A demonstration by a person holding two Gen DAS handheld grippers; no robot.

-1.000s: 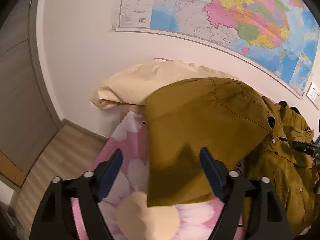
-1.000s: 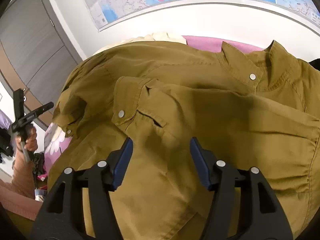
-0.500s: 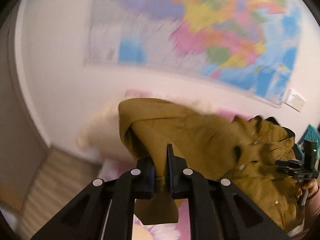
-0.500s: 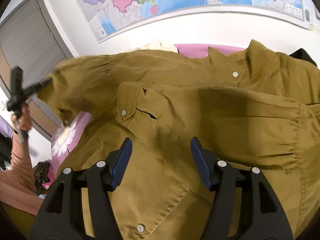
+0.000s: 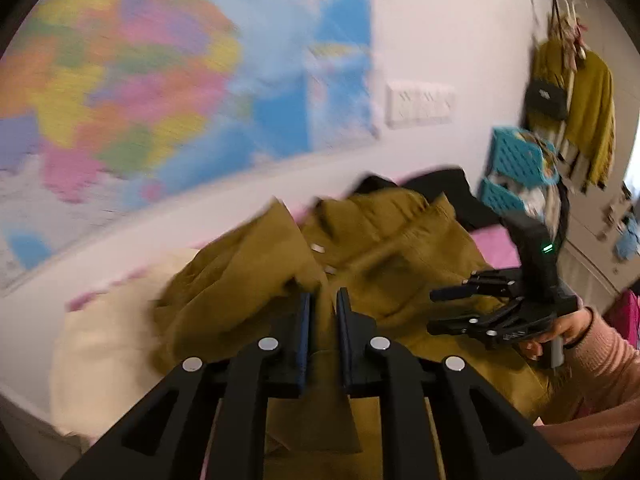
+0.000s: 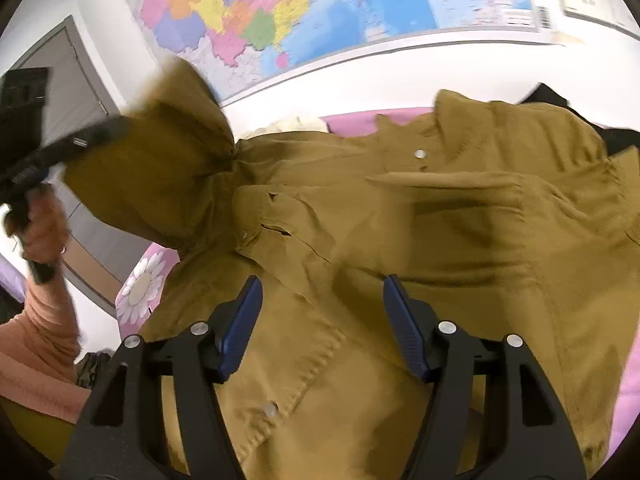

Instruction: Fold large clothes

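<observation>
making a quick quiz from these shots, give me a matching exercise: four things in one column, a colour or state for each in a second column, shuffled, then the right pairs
Things:
1. jacket
2. left gripper
3. right gripper
4. storage crates

Colour or state:
A. turquoise, stacked by the wall
B. jaws wide apart above the cloth, nothing between them
C. mustard brown, spread over the pink flowered bedding
D. jaws narrow, with a fold of sleeve between them

Pairs: 1-C, 2-D, 3-B, 4-A

Both wrist views close over shirt [image 6: 440,240]
</observation>
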